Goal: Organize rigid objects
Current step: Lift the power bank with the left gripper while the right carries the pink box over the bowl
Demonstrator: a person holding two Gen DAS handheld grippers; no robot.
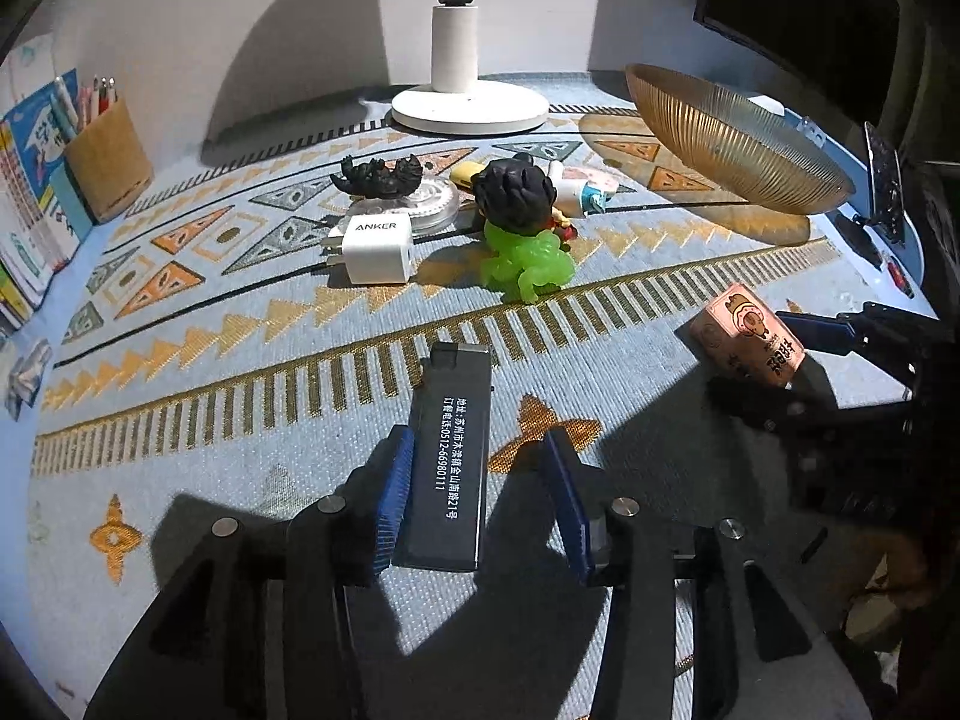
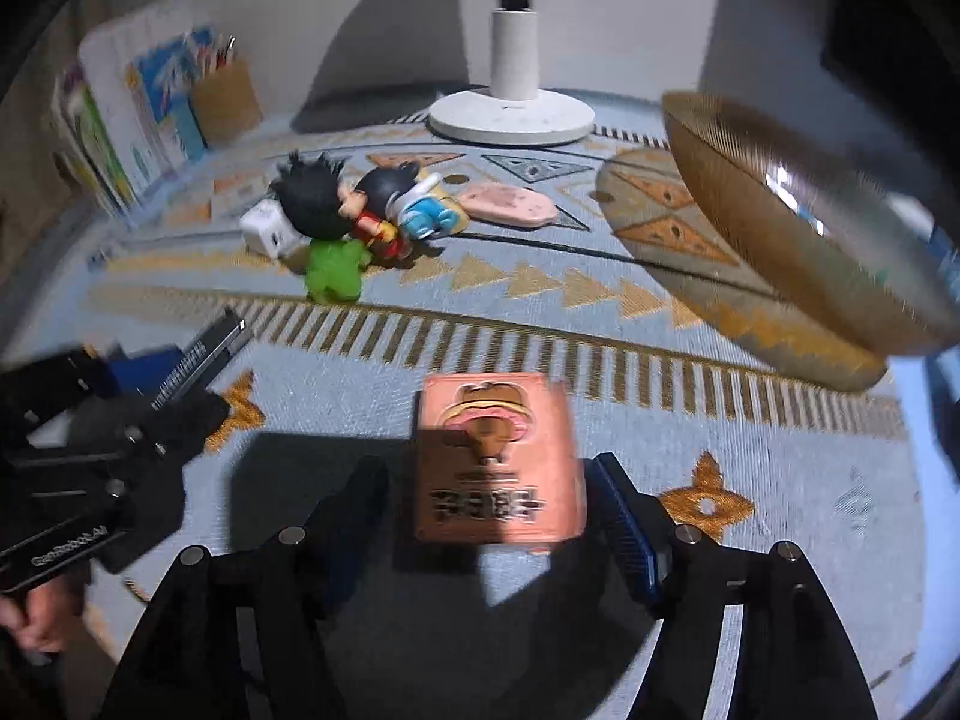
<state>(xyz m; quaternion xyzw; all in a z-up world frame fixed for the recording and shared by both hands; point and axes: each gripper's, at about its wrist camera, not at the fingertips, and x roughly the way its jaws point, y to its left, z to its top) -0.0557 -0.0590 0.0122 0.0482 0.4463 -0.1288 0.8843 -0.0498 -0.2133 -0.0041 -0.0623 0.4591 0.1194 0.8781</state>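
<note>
Nearest the left wrist camera: dark flat box (image 1: pixel 447 456) lying on the patterned cloth (image 1: pixel 240 372) toward the near edge of the desk, between the pads of the left gripper (image 1: pixel 480 498), part open, right pad clear of it. Right gripper (image 2: pixel 486 516) likewise part open around a pink box (image 2: pixel 498 456) (blurred; contact cannot be told). Better to let both settle flat, back straight out, then take the toys (image 1: pixel 522 228) mid-desk toward the ribbed bowl (image 1: pixel 738 138) at the far right corner.
</note>
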